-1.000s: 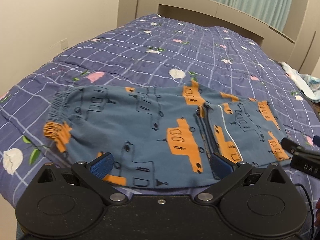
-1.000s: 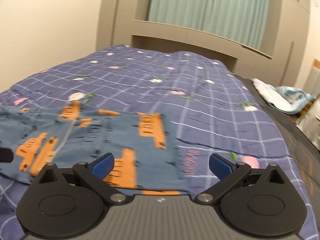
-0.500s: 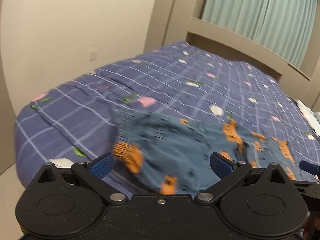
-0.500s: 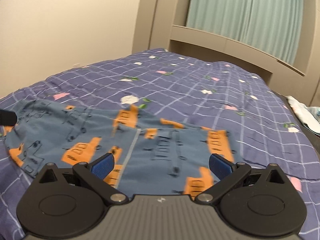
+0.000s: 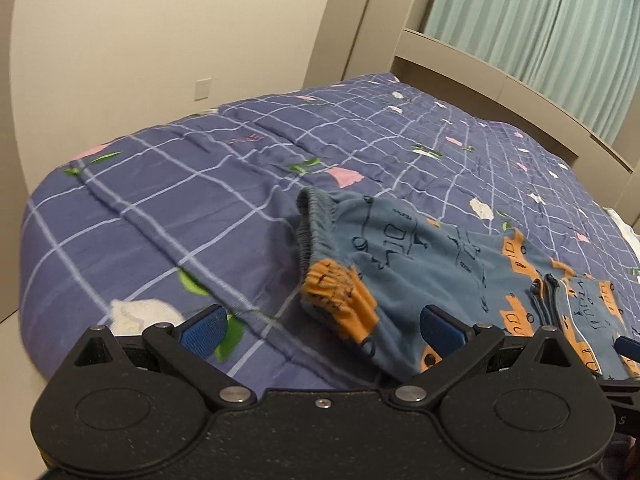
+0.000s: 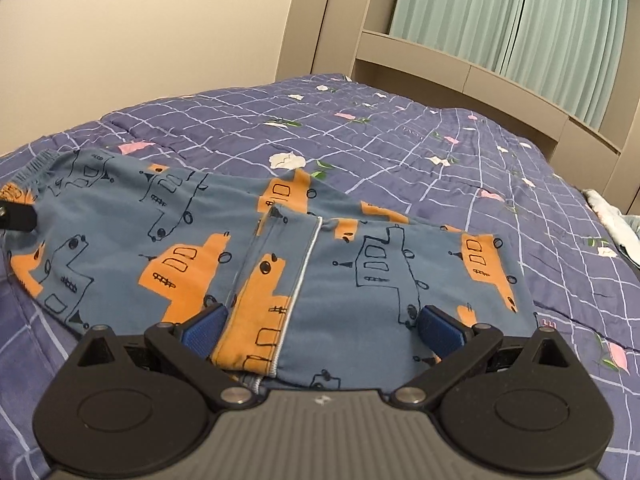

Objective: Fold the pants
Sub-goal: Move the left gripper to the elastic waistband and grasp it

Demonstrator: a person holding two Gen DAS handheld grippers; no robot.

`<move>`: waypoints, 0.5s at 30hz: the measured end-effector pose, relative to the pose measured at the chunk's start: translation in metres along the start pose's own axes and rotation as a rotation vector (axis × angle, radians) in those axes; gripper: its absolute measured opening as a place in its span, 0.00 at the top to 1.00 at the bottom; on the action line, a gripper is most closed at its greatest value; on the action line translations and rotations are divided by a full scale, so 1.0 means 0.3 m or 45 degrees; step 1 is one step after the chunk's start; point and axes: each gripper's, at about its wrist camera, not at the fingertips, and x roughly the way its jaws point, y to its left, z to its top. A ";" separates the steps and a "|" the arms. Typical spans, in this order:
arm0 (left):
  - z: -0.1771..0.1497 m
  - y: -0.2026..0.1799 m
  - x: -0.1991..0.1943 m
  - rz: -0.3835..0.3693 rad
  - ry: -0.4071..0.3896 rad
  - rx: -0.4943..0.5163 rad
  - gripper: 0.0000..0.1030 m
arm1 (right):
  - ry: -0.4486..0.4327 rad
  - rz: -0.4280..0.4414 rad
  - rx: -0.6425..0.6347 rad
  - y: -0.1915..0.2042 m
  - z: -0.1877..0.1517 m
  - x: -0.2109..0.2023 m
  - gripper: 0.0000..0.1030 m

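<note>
Lying across the near part of the bed, the pants (image 6: 360,272) are blue-grey with orange and outlined vehicle prints, and in the right wrist view we see them spread flat with the leg end folded back over the middle, a pale seam line running along the turned-over flap. Their elastic waistband (image 5: 316,236) sits at the 9 o'clock end in that view; from the left wrist view we see it gathered and slightly raised, at about 12 o'clock from the tool. Our left gripper (image 5: 322,326) has its blue pads spread wide with nothing between them, one over the quilt, the other over the waist end of the cloth. Our right gripper (image 6: 320,326) is likewise spread wide, its pads straddling the folded flap at the near hem without pinching it. We cannot tell whether either tool touches the fabric. Under the pants is the purple checked quilt (image 6: 460,148) with small pink and white flowers. A beige headboard (image 6: 460,76) stands at 12 o'clock, pale green curtains (image 6: 500,16) behind it, a cream wall (image 5: 160,40) at 10 o'clock, and a light bundle of cloth (image 6: 612,220) at 3 o'clock off the quilt's edge.
</note>
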 end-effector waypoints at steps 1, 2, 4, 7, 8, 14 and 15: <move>0.004 -0.005 0.010 -0.004 0.003 0.004 0.01 | -0.001 0.004 0.001 -0.001 -0.001 0.001 0.00; 0.008 -0.012 0.022 -0.007 0.005 0.004 0.01 | -0.002 0.010 0.006 -0.004 -0.003 0.001 0.00; 0.013 -0.020 0.043 -0.005 0.005 -0.003 0.01 | -0.005 0.023 0.021 -0.012 -0.008 0.002 0.00; 0.024 -0.030 0.059 -0.020 0.015 -0.031 0.01 | -0.010 0.023 0.019 -0.013 -0.012 0.003 0.00; 0.029 -0.030 0.062 -0.043 0.027 -0.051 0.01 | -0.010 0.020 0.014 -0.011 -0.012 0.004 0.00; 0.026 -0.049 0.058 -0.114 0.037 -0.090 0.03 | -0.007 0.024 0.014 -0.011 -0.014 0.009 0.00; 0.022 -0.045 0.061 -0.111 0.040 -0.099 0.03 | -0.008 0.024 0.014 -0.011 -0.014 0.009 0.00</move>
